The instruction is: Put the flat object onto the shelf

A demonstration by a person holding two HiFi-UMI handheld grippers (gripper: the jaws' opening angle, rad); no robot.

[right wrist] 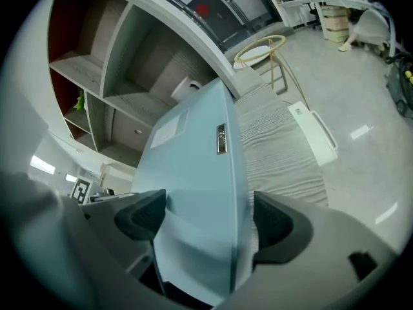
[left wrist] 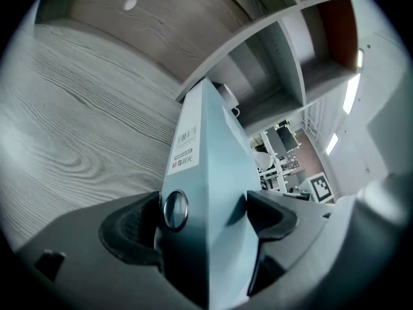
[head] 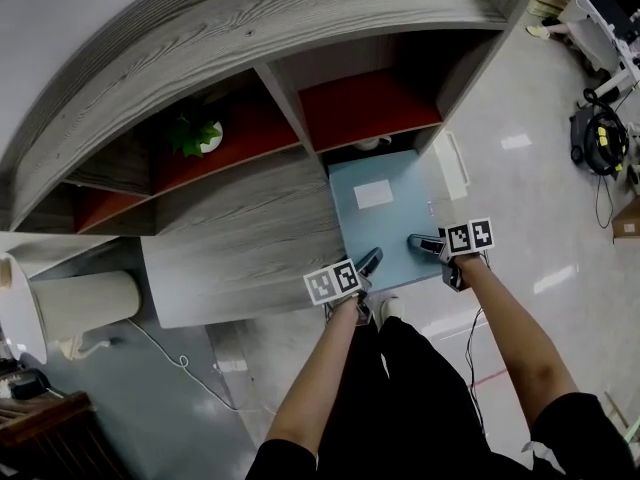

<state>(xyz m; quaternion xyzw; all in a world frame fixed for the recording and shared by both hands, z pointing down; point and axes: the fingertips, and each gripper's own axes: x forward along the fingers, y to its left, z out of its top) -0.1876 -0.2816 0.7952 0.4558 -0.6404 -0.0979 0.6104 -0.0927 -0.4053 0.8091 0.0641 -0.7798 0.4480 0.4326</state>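
Note:
A light blue ring binder (head: 380,218) lies flat at the mouth of the shelf unit's lowest compartment (head: 372,148), its far end toward the opening. My left gripper (head: 368,260) is shut on its near left corner. In the left gripper view, the binder (left wrist: 213,173) fills the space between the pads of that gripper (left wrist: 206,212). My right gripper (head: 425,243) is at the near right corner. In the right gripper view the jaws of that gripper (right wrist: 210,215) stand wide around the binder (right wrist: 193,173), with a thin dark gap at the right pad (right wrist: 274,221).
The grey wood shelf unit (head: 250,228) has red-backed compartments (head: 370,108), one holding a green plant (head: 195,133). A white flat box (head: 455,163) lies on the floor right of the binder. A beige cylinder (head: 80,303) and a cable (head: 170,353) are at left, black gear (head: 600,133) far right.

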